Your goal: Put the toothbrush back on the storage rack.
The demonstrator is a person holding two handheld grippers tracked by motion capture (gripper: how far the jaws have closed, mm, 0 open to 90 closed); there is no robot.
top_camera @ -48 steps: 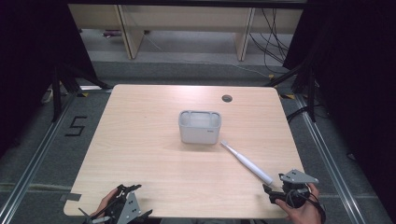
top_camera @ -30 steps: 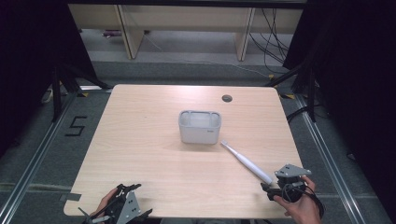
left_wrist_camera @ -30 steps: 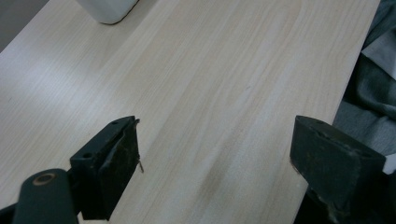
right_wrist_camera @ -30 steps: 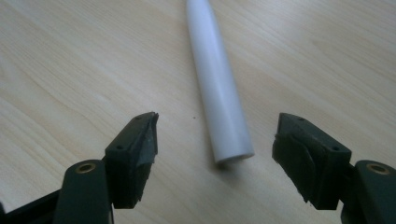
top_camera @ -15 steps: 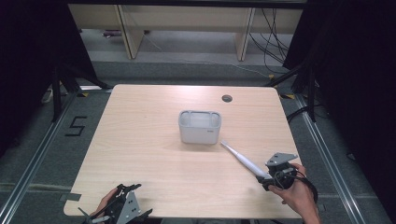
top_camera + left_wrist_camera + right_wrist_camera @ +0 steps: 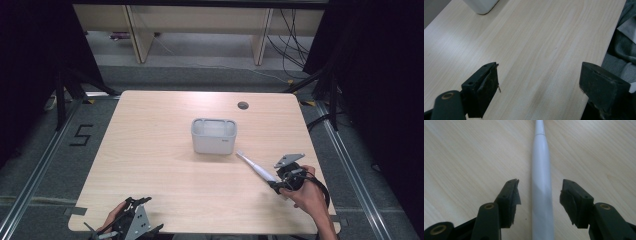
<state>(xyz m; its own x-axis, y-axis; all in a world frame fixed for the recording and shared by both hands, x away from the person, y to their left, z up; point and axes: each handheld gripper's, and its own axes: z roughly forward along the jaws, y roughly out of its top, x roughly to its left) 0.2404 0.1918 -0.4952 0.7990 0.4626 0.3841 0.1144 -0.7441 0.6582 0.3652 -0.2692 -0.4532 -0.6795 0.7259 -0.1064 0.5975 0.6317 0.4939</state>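
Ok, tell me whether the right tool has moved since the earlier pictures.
Yes. The right tool has slid up along the white wand toward the grey bin, jaws closing around the wand, not yet pressing it.

High view: above near edge, looking forward-down over counter (image 6: 150,150). Gripper views: close, low along jaws, sharing that counter top.

Overall light: even overhead lighting on the table (image 6: 150,150); surroundings fall to near black at both sides.
Glare: soft pale sheen on the wood in the left gripper view, upper left.
Shadows: faint and short, close under the white container (image 6: 214,135).
Sharpness: high view soft, low in detail; the gripper views are sharper on the wood grain.
Focus: near jaws slightly blurred in both gripper views.
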